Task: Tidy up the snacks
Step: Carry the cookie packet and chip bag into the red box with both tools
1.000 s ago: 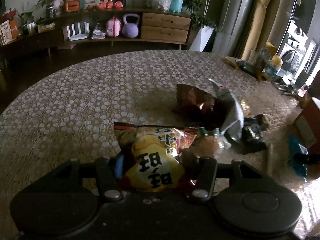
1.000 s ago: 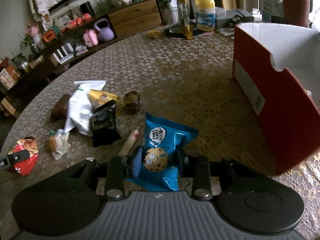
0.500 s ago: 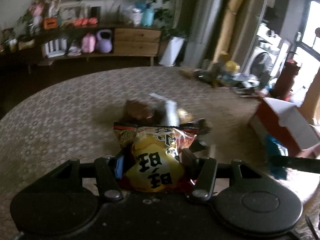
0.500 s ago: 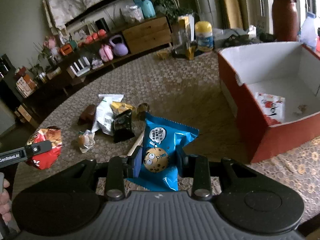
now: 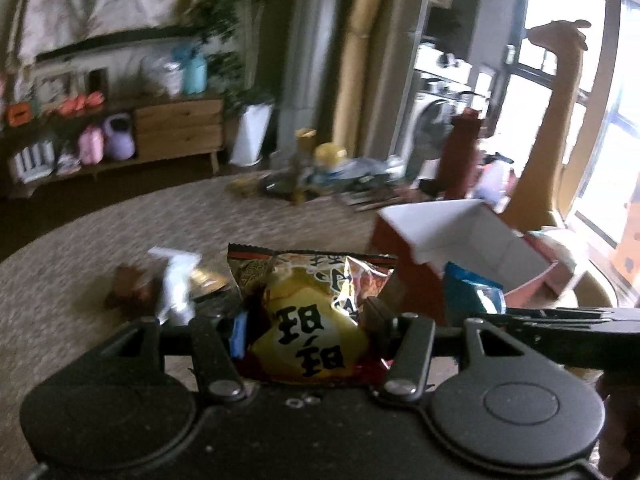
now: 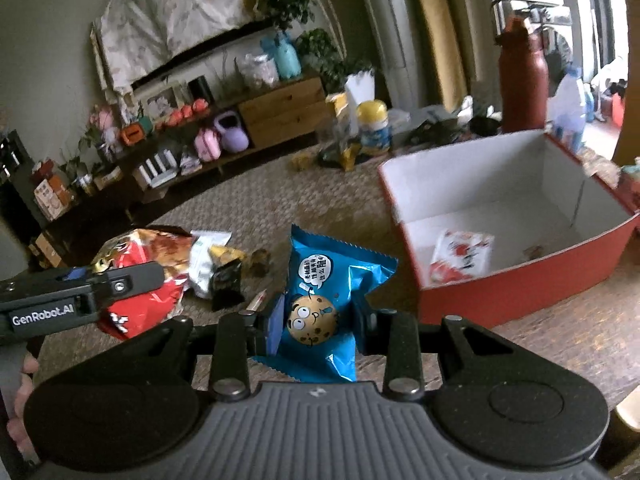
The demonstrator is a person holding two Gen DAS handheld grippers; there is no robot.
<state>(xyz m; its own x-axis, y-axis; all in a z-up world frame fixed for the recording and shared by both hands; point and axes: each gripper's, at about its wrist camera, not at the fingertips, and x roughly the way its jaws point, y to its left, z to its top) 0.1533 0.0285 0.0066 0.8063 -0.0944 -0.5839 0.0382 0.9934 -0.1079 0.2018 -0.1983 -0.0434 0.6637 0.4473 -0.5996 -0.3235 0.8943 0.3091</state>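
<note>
My left gripper [image 5: 306, 322] is shut on a red and yellow chip bag [image 5: 310, 312] and holds it above the table. My right gripper [image 6: 316, 318] is shut on a blue cookie packet [image 6: 324, 304], also lifted. The red box with a white inside [image 6: 520, 280] stands to the right, with a red and white packet [image 6: 460, 256] lying in it. In the right wrist view the left gripper [image 6: 100, 292] with its chip bag [image 6: 148, 256] is at the left. In the left wrist view the box [image 5: 460, 232] is ahead to the right and the blue packet [image 5: 472, 292] is before it.
Several loose snack packets [image 6: 216, 264] lie on the patterned tablecloth [image 6: 280, 200] left of the box. A red bottle [image 6: 522, 76], a yellow-lidded jar [image 6: 374, 124] and clutter stand at the table's far side. A wooden sideboard [image 6: 280, 108] lines the wall.
Both grippers have risen and moved right toward the red box with their packets. The left view has swung from the snack pile to face the box.
</note>
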